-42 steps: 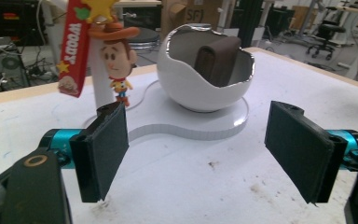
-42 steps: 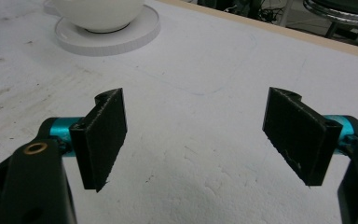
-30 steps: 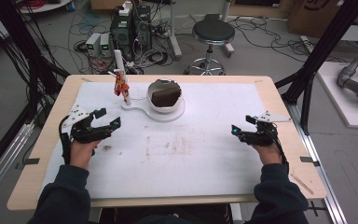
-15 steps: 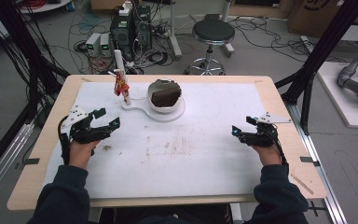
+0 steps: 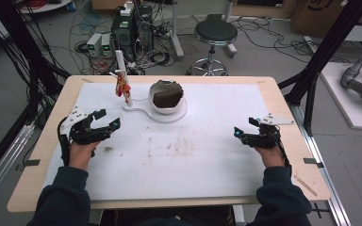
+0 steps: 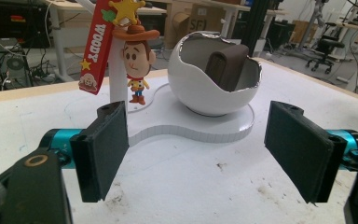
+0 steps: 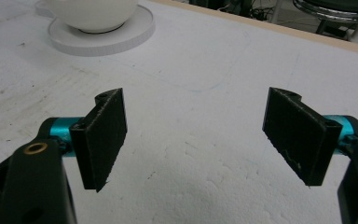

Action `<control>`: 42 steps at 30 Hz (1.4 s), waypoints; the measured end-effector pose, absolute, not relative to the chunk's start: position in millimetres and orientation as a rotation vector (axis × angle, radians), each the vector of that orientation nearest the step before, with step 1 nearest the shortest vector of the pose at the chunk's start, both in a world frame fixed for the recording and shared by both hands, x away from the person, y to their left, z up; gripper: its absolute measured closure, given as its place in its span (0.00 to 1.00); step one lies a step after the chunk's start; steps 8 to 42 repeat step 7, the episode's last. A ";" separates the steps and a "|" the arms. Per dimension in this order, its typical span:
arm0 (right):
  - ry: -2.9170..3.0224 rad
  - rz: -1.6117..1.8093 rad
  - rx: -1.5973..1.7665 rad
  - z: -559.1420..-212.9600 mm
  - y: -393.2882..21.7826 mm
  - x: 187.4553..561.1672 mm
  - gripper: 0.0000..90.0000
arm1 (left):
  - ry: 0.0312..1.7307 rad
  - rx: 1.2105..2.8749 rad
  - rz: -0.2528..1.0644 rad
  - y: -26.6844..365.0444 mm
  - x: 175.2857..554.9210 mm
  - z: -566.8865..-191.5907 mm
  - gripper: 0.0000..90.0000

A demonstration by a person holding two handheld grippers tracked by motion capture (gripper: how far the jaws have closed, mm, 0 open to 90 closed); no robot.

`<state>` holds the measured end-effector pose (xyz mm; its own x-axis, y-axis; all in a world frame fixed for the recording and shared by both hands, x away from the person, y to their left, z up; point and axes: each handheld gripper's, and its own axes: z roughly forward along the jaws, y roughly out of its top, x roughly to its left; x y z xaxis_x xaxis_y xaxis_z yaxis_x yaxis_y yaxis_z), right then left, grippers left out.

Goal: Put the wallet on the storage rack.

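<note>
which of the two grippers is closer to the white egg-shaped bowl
The left gripper: it sits just below-left of the white eggshell bowl, while the right gripper rests far off near the table's right edge.

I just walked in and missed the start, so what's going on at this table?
A person sits at a white-topped table with a tool in each hand, the left tool and right tool both open and holding nothing. At the far side a white eggshell-shaped bowl on a white stand holds a dark brown block. A cowboy figure keychain hangs from the stand's post. Nothing is being touched.
</note>
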<state>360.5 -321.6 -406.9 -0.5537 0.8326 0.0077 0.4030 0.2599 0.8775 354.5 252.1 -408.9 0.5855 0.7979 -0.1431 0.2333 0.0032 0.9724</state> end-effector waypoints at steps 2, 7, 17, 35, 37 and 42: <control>2.071 1.238 1.117 -407.1 -321.9 361.1 0.24 | 0.905 1.546 0.553 252.2 354.8 -409.3 0.24; 2.069 1.243 1.114 -407.1 -322.9 361.6 0.24 | 0.907 1.547 0.553 252.7 354.9 -409.4 0.24; 2.069 1.243 1.114 -407.1 -322.9 361.6 0.24 | 0.907 1.547 0.553 252.7 354.9 -409.4 0.24; 2.069 1.243 1.114 -407.1 -322.9 361.6 0.24 | 0.907 1.547 0.553 252.7 354.9 -409.4 0.24; 2.069 1.243 1.114 -407.1 -322.9 361.6 0.24 | 0.907 1.547 0.553 252.7 354.9 -409.4 0.24; 2.069 1.243 1.114 -407.1 -322.9 361.6 0.24 | 0.907 1.547 0.553 252.7 354.9 -409.4 0.24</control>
